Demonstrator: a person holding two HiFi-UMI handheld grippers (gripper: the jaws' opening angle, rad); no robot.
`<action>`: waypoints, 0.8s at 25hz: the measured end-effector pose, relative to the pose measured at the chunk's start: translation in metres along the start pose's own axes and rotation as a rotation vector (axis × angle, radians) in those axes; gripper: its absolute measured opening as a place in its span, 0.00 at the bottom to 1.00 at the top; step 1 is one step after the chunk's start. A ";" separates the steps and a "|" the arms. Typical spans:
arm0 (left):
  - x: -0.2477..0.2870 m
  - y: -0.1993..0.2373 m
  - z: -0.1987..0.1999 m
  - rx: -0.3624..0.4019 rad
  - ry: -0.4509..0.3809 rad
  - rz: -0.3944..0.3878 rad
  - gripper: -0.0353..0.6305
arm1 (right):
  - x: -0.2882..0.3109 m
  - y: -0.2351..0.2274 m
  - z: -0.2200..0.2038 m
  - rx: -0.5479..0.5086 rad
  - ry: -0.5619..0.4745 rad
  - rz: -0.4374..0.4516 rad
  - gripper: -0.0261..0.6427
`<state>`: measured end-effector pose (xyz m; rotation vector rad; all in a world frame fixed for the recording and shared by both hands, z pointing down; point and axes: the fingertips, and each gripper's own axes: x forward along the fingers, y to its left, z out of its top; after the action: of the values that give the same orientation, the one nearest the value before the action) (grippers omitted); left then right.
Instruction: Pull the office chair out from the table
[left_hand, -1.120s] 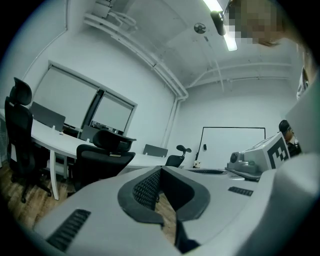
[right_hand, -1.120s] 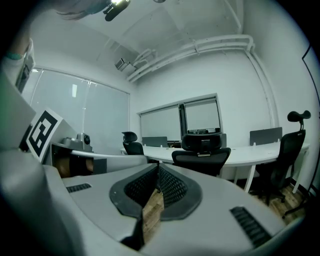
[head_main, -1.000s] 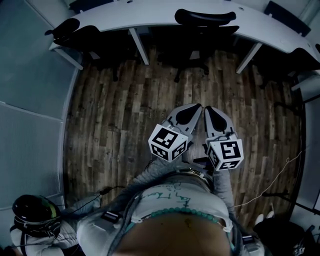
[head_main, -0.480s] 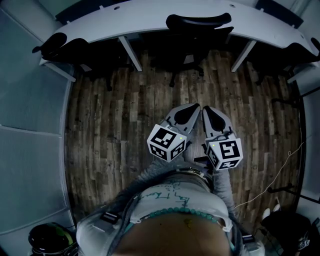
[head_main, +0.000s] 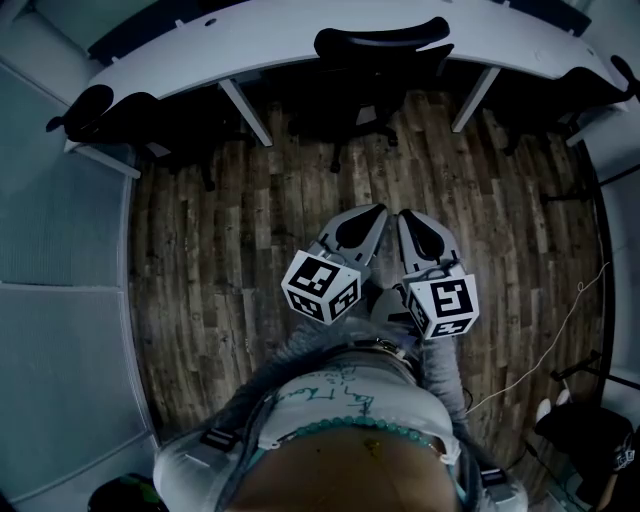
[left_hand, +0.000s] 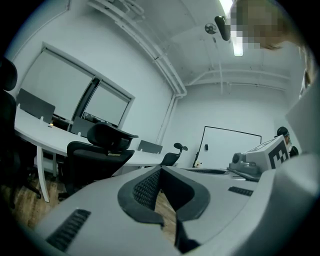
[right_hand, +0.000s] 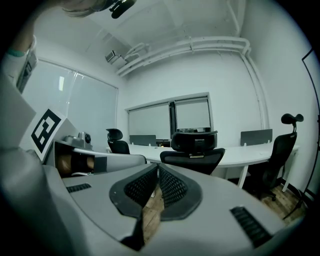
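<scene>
Two tools, and both are clenched on nothing. The left tool (head_main: 360, 228) and the right tool (head_main: 420, 232) are carried side by side in front of the person. In each gripper view the jaws press together, with only floorboards showing beneath the tips.

Over the last second the person has moved a little further across the wooden floor (head_main: 220, 230) toward the curved white counter (head_main: 250, 38). A dark helmet (head_main: 125, 492) that lay in plain view at the lower left a second ago has slipped almost out of the picture. The tools themselves have kept the same pose and the same closed jaws throughout.

The office chair (head_main: 380, 45) is still tucked in at the middle of the counter, its back just in front of the edge and its seat under the top. Two more chairs sit under the counter's ends, a left one (head_main: 110, 105) and a right one (head_main: 590, 85).

By my reading this is still the approach. The chair stands well apart from both tools and nothing has touched it. At least one tool will have to open before it can take hold of the backrest
</scene>
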<state>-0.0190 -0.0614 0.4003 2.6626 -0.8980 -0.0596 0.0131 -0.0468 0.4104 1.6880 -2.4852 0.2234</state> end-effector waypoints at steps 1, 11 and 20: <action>0.002 0.000 0.000 -0.002 0.002 -0.003 0.07 | 0.001 -0.001 0.001 0.000 0.000 -0.004 0.07; 0.031 0.019 0.015 0.048 -0.012 0.022 0.07 | 0.031 -0.023 0.013 -0.005 0.002 0.011 0.07; 0.075 0.042 0.029 0.030 -0.016 0.049 0.07 | 0.073 -0.058 0.025 -0.011 0.002 0.063 0.07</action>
<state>0.0129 -0.1462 0.3907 2.6701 -0.9764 -0.0566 0.0394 -0.1389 0.4021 1.6066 -2.5353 0.2173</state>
